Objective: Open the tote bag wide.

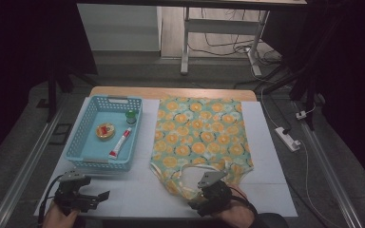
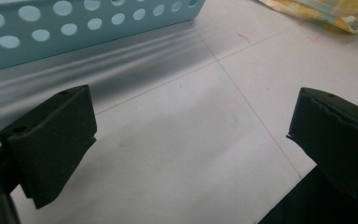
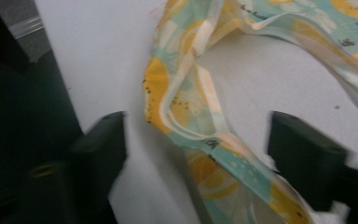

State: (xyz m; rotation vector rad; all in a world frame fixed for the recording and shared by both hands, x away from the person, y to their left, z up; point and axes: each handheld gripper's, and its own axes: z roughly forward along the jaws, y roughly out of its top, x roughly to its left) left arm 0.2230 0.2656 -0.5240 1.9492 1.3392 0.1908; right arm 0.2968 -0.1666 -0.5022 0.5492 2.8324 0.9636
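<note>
The right tongs (image 1: 200, 194) sit at the near edge of the garment (image 1: 200, 137), which lies spread flat on the white surface (image 1: 138, 190) and stretches away from them toward the far side. In the right gripper view the two black jaws stand apart on either side of the garment's strap (image 3: 200, 126), a folded band of yellow, teal and cream cloth that runs between them; neither jaw presses on it, so they are released, not grasping.

The left tongs (image 1: 100, 196) rest low over the bare surface, well to the left of the right tongs, jaws wide and released with nothing between them. Just beyond them stands the basket (image 1: 76, 147), its perforated blue wall showing in the left gripper view (image 2: 74, 23). In it lie a tube (image 1: 120, 143), a round tin (image 1: 105, 131) and a small green bottle (image 1: 131, 117).
</note>
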